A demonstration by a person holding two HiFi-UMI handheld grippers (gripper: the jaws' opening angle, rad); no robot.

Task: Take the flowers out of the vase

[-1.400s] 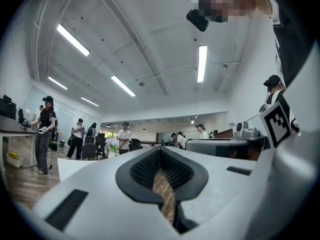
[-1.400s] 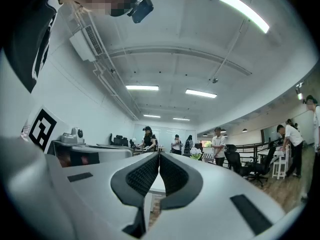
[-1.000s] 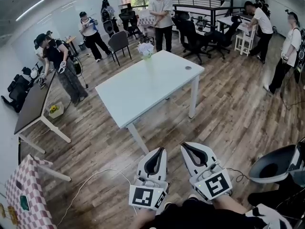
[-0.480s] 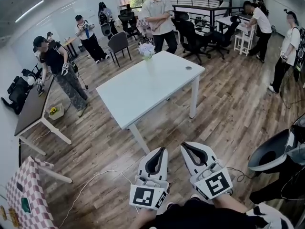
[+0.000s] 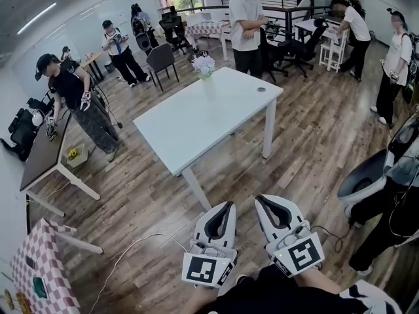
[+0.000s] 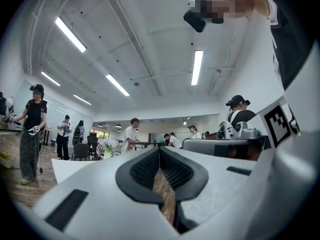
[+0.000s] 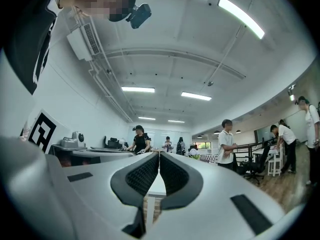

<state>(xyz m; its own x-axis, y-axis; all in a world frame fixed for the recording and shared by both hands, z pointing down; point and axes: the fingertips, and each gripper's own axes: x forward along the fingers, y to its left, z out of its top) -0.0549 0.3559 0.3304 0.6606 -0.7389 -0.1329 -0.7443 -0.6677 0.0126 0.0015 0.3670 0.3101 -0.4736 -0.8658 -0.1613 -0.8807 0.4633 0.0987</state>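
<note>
Flowers, a pale lilac bunch, are seen upright in a clear glass vase at the far end of the white rectangular table, well apart from the white left gripper and white right gripper, both held near with jaws pressed together on nothing.

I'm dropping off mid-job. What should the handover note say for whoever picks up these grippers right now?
Left gripper: jaws together, empty.
Right gripper: jaws together, empty.
Both are held side by side over the wooden floor, short of the white table and pointing toward it.
Job's things: the flowers stand in the vase at the table's far end, well beyond both grippers.
Done: nothing yet; the flowers are not out.
Left: walk up to the table, open a gripper, grasp the flowers and lift them out, probably steadying the vase with the other.
</note>
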